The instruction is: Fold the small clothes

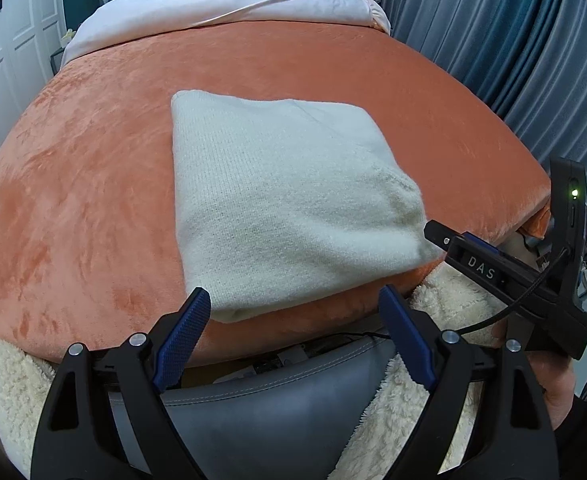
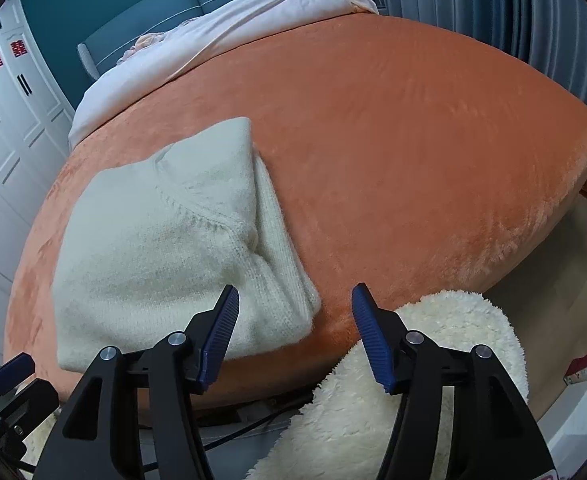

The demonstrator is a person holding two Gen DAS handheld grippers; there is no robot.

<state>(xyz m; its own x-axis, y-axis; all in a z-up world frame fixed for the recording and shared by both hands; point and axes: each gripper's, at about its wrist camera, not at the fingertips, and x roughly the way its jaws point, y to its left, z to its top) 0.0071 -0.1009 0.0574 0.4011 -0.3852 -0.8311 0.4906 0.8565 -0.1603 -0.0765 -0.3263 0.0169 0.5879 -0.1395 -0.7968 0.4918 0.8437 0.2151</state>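
A cream knitted sweater lies folded into a neat rectangle on the orange bedspread, near the bed's front edge. It also shows in the right wrist view, with a ribbed edge along its right side. My left gripper is open and empty, held just off the sweater's near edge. My right gripper is open and empty, by the sweater's near right corner. The right gripper also shows from the side in the left wrist view, close to the sweater's right corner.
A white duvet is bunched at the head of the bed. Blue-grey curtains hang on the right, white wardrobe doors stand on the left. A grey seat and fluffy cream fabric lie below the grippers.
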